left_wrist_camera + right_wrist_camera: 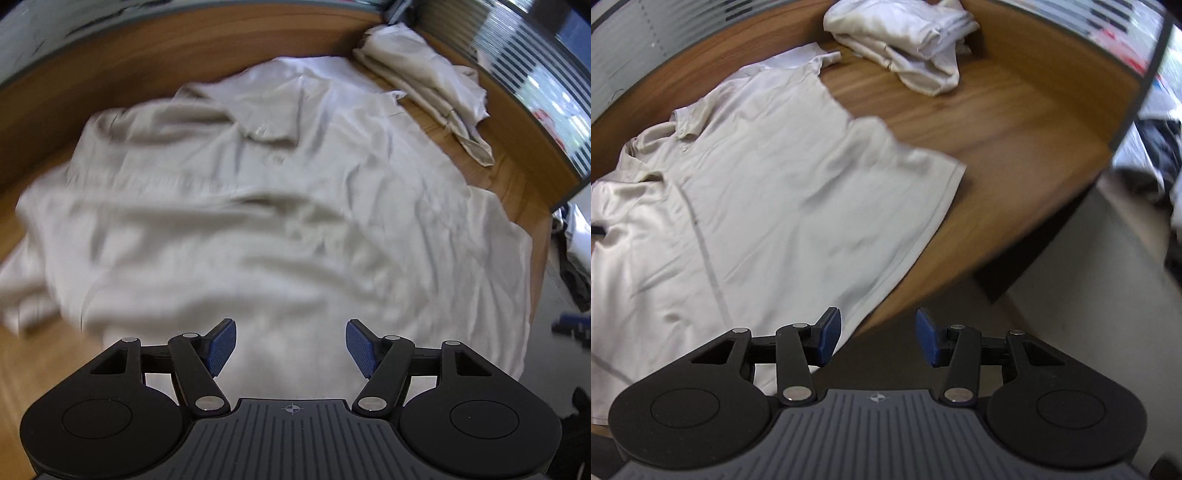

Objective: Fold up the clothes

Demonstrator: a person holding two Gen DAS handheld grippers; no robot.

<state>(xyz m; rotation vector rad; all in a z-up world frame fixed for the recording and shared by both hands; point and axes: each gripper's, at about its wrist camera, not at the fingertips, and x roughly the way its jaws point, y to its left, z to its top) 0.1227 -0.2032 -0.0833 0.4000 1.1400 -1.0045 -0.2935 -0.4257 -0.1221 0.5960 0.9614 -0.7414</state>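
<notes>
Polo shirt [280,221] flat on table [997,122], both grippers open

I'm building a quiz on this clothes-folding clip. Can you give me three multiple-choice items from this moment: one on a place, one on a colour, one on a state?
1. Where does the folded pile of clothes lie?
A. on the far part of the wooden table, beyond the spread shirt
B. on the floor
C. on top of the spread shirt

2. What colour is the polo shirt spread on the table?
A. navy
B. off-white
C. red

3. What does the right gripper hold?
A. the shirt's hem
B. a sleeve
C. nothing

Answers: 1 A, the pile sits near the table's far edge, apart from the shirt. 2 B, the cloth is pale cream. 3 C, its blue pads stand apart with no cloth between them.
</notes>
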